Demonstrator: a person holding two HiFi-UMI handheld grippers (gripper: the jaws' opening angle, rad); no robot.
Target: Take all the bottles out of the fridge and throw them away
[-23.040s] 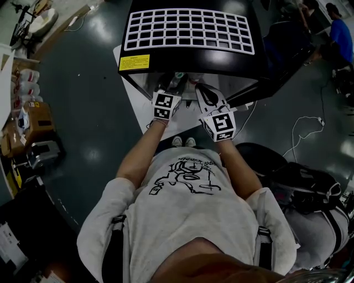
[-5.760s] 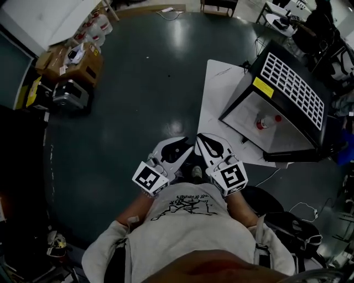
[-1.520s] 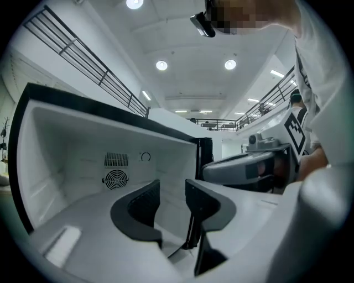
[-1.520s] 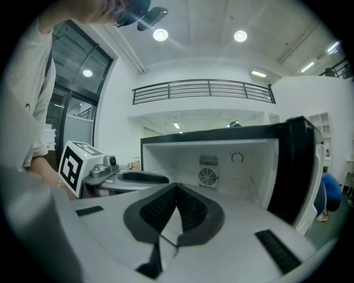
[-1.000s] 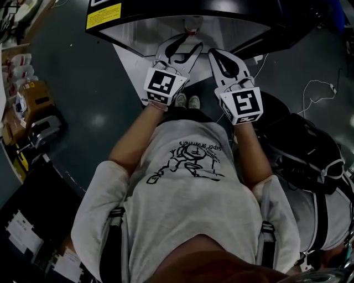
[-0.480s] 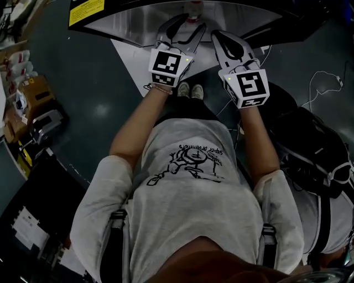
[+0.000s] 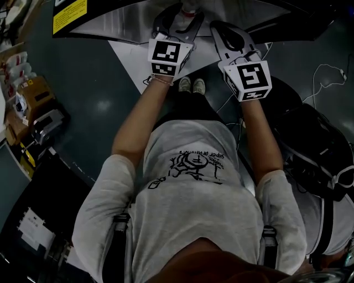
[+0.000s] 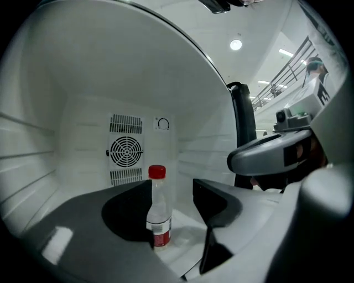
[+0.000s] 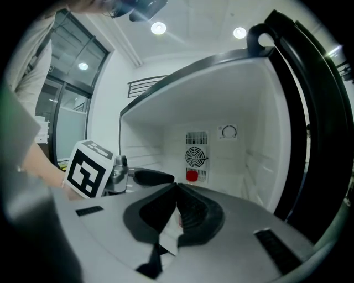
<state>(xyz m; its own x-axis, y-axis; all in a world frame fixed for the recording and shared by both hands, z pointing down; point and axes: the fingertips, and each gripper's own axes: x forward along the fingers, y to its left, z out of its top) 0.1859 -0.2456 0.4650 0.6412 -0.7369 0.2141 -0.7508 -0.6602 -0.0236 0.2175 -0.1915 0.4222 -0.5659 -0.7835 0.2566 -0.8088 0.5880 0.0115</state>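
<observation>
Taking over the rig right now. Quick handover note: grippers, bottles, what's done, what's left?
Left gripper: open, jaws have just been opening. The red-capped bottle stands upright in the gap and is not gripped.
Right gripper: shut, empty, beside the left at the mouth of the fridge.
Things: one bottle visible in the fridge, in front of the rear fan.
Done: fridge open, left gripper lined up on the bottle.
Left: close on the bottle, take it out, throw it away, then check the fridge for others.

L claw (image 7: 178, 16), R claw (image 7: 218, 29) at fridge (image 7: 105, 26)
</observation>
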